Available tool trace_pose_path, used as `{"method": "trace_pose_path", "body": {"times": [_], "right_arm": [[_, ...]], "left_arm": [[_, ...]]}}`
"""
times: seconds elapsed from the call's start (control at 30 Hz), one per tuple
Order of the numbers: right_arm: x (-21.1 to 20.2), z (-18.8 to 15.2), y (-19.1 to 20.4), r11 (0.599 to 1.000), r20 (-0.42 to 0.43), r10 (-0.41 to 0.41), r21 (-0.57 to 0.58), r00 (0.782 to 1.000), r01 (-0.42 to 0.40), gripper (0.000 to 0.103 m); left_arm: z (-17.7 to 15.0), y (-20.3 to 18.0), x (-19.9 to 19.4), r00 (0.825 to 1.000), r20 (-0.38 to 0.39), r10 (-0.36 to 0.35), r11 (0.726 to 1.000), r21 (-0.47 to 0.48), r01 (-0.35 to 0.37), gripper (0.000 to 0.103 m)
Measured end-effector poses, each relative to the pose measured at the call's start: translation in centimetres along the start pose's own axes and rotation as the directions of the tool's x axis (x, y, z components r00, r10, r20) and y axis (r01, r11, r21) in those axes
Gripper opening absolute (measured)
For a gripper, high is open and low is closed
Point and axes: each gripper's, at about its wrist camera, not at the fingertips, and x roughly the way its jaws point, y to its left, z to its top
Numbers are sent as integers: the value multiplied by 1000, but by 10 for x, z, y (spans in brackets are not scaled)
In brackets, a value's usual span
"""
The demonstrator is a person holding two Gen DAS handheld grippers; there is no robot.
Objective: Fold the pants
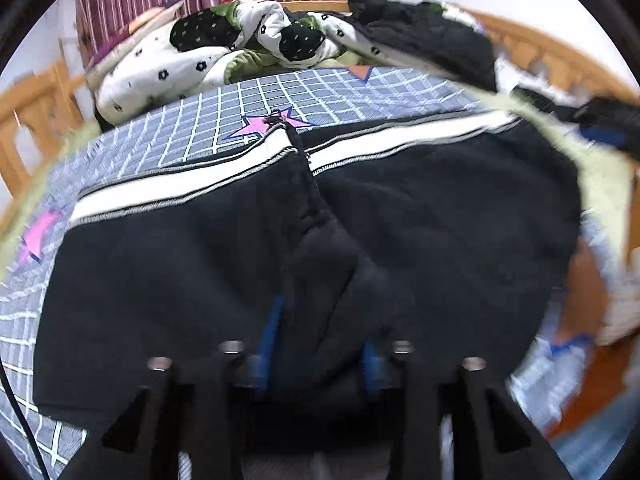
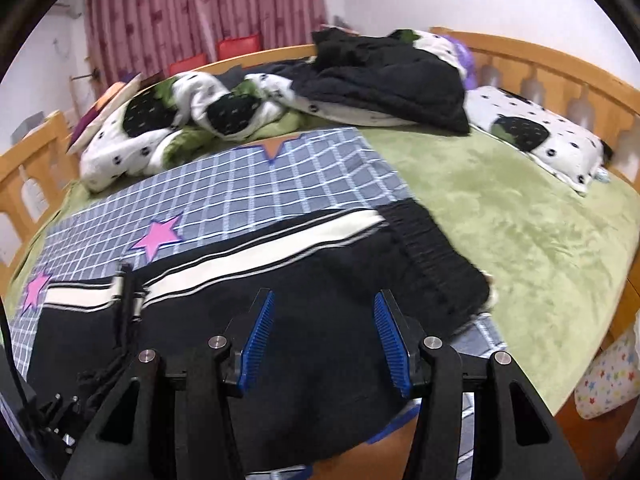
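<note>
pants (image 2: 280, 312): black, white side stripe; sheet (image 2: 248, 192): grey-blue, white grid, pink stars; blanket (image 2: 520, 232): green; curtain (image 2: 200, 12): pink-maroon stripes; pads (image 2: 260, 336): blue

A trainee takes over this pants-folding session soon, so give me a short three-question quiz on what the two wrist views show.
1. True or false: the right gripper is shut on the black pants.
2. The stripe along the pants is: A red, B white, C yellow.
3. What pink shape is printed on the grid sheet?
Key: 1 false, it is open with nothing between its pads; 2 B; 3 stars.
</note>
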Motion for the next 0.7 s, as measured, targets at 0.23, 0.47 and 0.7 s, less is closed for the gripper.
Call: {"method": "trace_pose_path", "body": {"times": [0.23,0.47,0.7], "right_arm": [[11,-6,61,985,-75,153,-65,985,-158,54],[18,-47,164,902,-213,309,-242,927,-357,53],[16,-86,210,845,-237,271,-406,933,-348,7]], "left_arm": [[-20,88,-66,991,116,70,993,-107,-57,74],[-25,206,-73,948,40,316,940,-146,-308,74],[-58,268,-73,960,-14,279,906,-327,-268,74]]}}
